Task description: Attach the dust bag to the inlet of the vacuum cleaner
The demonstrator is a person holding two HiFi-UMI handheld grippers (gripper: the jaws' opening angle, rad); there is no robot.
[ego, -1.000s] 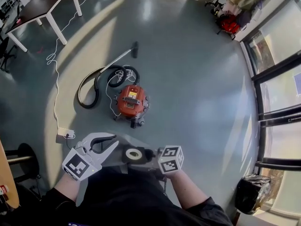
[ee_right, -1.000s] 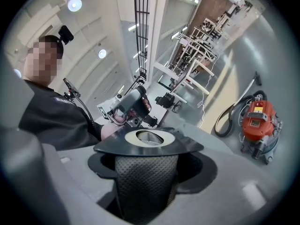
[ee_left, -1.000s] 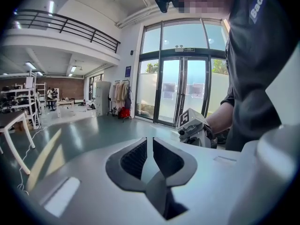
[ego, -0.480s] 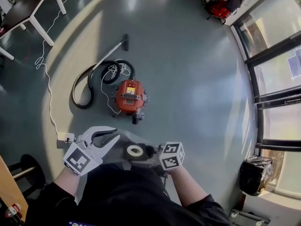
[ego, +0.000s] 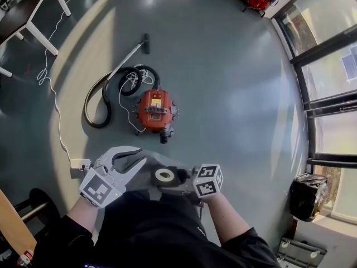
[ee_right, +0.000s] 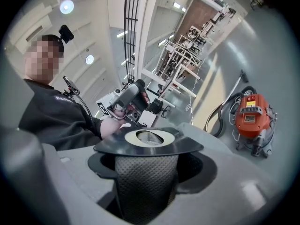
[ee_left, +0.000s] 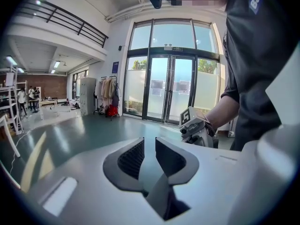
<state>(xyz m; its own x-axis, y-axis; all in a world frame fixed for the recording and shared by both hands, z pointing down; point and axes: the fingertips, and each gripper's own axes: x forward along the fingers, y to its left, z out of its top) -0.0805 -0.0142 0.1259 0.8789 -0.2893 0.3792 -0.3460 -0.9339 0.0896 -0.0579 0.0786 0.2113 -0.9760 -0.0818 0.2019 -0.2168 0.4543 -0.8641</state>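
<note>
The red vacuum cleaner (ego: 156,111) sits on the grey floor with its black hose (ego: 103,96) coiled to the left; it also shows in the right gripper view (ee_right: 252,116). My right gripper (ego: 177,178) is shut on the grey fabric dust bag (ee_right: 146,182), whose black collar with a white ring (ego: 164,176) faces up. My left gripper (ego: 139,156) hangs just left of the bag. Its jaws have just been opening, and the narrow gap between its dark pads (ee_left: 133,157) holds nothing. Both grippers are held well short of the vacuum.
A white power strip (ego: 79,163) with a long white cable lies left of my left gripper. A white-legged table (ego: 30,18) stands far left. Glass doors (ego: 326,66) line the right side, with a black bin bag (ego: 308,194) beside them.
The view has tilted and the vacuum now sits slightly lower in the picture. Both grippers have shifted a little with the bag. The left jaws stand a bit wider apart.
</note>
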